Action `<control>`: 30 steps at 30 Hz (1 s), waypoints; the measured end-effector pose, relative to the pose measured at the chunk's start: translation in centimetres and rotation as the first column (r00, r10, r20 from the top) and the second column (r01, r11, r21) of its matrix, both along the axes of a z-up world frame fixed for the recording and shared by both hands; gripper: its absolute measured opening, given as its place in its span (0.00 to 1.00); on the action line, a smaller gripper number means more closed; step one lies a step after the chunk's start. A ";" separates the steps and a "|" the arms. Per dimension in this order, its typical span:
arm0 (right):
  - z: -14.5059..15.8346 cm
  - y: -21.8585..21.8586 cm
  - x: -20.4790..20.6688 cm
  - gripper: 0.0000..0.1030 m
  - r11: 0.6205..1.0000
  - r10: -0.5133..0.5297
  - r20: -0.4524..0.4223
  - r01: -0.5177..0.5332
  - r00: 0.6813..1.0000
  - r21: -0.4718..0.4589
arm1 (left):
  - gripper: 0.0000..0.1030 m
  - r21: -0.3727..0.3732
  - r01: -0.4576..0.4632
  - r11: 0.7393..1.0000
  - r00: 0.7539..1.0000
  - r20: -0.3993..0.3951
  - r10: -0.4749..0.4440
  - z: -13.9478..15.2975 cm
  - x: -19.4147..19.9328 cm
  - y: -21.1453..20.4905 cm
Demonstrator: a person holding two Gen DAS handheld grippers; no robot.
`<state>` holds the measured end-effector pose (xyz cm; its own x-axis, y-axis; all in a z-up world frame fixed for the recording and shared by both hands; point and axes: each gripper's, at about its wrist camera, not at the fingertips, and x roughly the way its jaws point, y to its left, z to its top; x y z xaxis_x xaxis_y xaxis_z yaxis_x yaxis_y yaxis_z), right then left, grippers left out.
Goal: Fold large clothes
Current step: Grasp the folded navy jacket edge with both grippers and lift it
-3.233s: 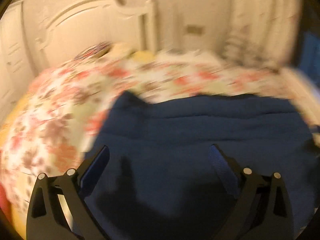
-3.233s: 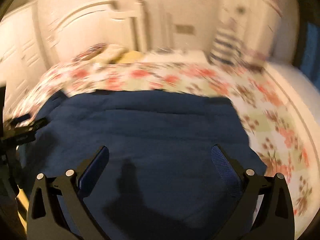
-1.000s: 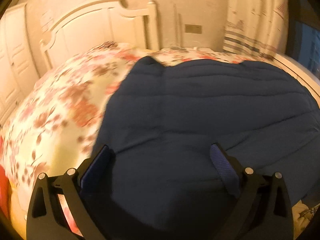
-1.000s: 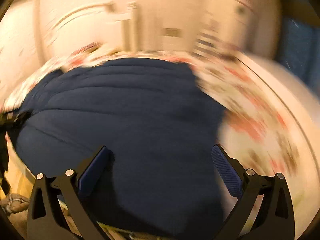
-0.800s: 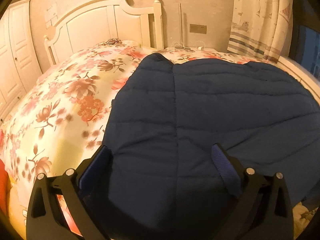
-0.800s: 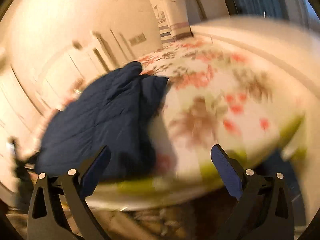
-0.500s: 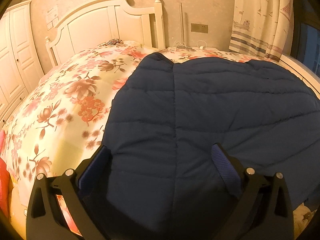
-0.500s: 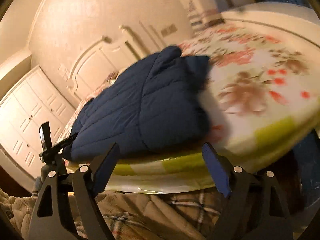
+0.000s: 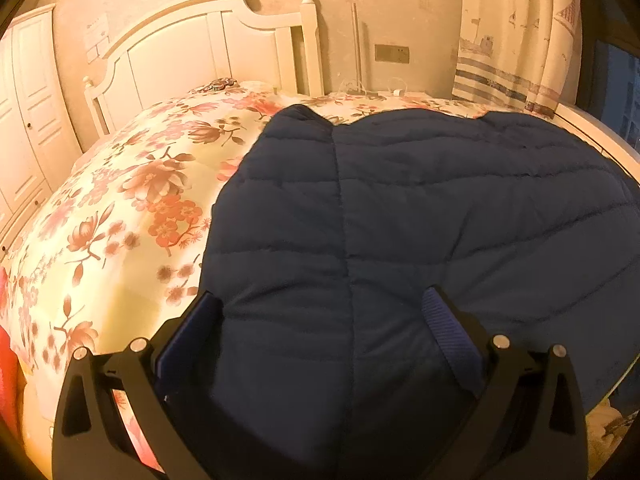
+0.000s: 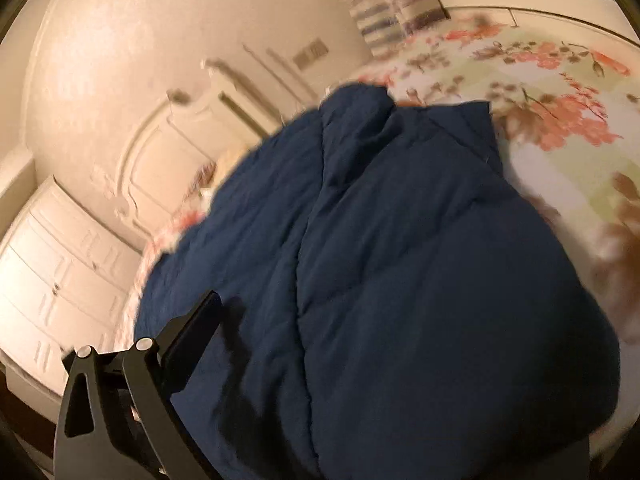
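Since the frame a second back, the right wrist view has been rolled: the room is now seen tilted, and the navy quilted jacket is bulged up against the right gripper. Its jaws are closing, with jacket fabric lying between them; only the left finger is seen, the other being hidden behind the fabric, so contact cannot be told. The left wrist view is unchanged over the same interval.

Item: left gripper. Fingers are held wide apart over the jacket's near edge, fabric lying between them, no pad pressed on it.

Item: navy quilted jacket. Spread flat on the bed, filling the left view from 12 to 6 o'clock on the right half, a vertical seam at centre.

Item: floral bedspread. Pink and brown blooms on cream, exposed at 9 o'clock of the jacket.

Item: white headboard, at 11 o'clock.

Item: white wardrobe doors, at 9 o'clock.

Item: striped curtain, at 1 o'clock.

Item: wall plate, at 12 o'clock.
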<state>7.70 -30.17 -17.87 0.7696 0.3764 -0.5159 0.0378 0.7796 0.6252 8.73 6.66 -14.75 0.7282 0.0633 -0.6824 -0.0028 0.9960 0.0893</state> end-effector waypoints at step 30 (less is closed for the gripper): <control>7.8 -0.5 -6.5 0.36 0.988 0.099 0.347 -0.050 0.932 -0.148 | 0.93 0.098 0.397 0.913 0.918 -0.066 -0.392 2.4 -3.4 -13.3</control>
<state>1.20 -30.64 -10.06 0.8833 0.3861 -0.2659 -0.2275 0.8489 0.4770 5.35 -6.69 -12.33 0.6786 -0.1485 -0.7193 0.3948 0.8996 0.1867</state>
